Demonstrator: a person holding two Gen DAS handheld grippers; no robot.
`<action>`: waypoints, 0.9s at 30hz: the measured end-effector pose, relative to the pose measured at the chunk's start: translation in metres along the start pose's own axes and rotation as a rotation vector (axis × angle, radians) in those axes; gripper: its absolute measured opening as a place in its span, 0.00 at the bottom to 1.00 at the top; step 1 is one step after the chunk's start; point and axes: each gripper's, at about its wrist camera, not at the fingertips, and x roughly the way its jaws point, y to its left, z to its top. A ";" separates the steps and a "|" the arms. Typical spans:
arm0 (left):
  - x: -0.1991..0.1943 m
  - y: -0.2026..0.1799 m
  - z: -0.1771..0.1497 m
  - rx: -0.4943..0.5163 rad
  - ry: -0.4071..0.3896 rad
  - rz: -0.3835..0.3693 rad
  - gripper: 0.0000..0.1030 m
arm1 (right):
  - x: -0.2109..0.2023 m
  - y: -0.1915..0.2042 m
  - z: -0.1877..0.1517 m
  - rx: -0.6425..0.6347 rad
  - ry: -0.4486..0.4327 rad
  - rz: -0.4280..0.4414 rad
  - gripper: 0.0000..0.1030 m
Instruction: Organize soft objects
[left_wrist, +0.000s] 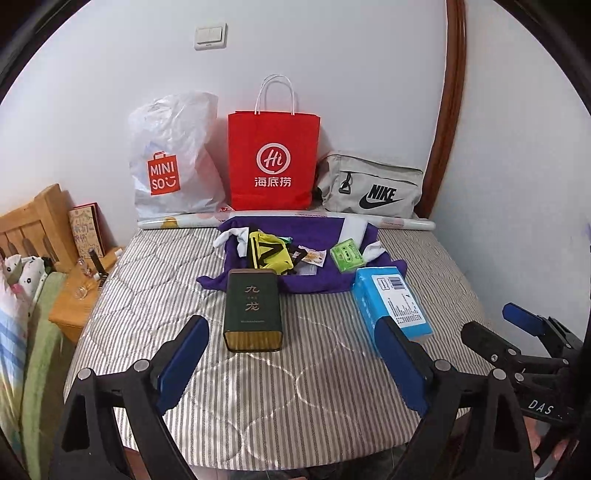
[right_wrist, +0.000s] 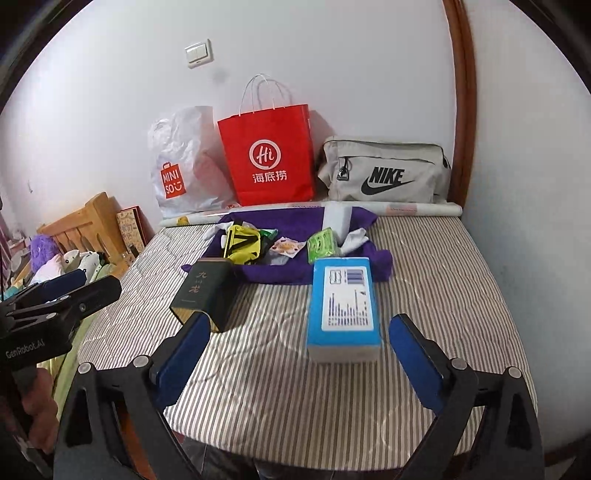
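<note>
A purple cloth lies spread at the back of the striped mattress, with a yellow pouch, white socks, a green packet and a small printed sachet on it. In front lie a dark green tin and a blue tissue pack. My left gripper hangs open above the near mattress, nothing between its fingers. My right gripper is open too, just short of the tissue pack and apart from it.
Against the wall stand a white Miniso plastic bag, a red paper bag and a grey Nike bag. A rolled sheet lies along the mattress's back edge. A wooden bedside stand and headboard sit at left.
</note>
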 end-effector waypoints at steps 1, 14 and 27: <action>-0.002 -0.001 -0.001 0.000 -0.002 0.001 0.88 | -0.002 -0.001 -0.002 0.003 -0.002 0.000 0.94; -0.011 -0.006 -0.003 0.001 -0.006 0.005 0.88 | -0.018 -0.003 -0.006 0.004 -0.026 -0.001 0.94; -0.015 -0.007 -0.004 -0.002 -0.009 -0.003 0.88 | -0.022 0.000 -0.008 0.000 -0.029 0.004 0.94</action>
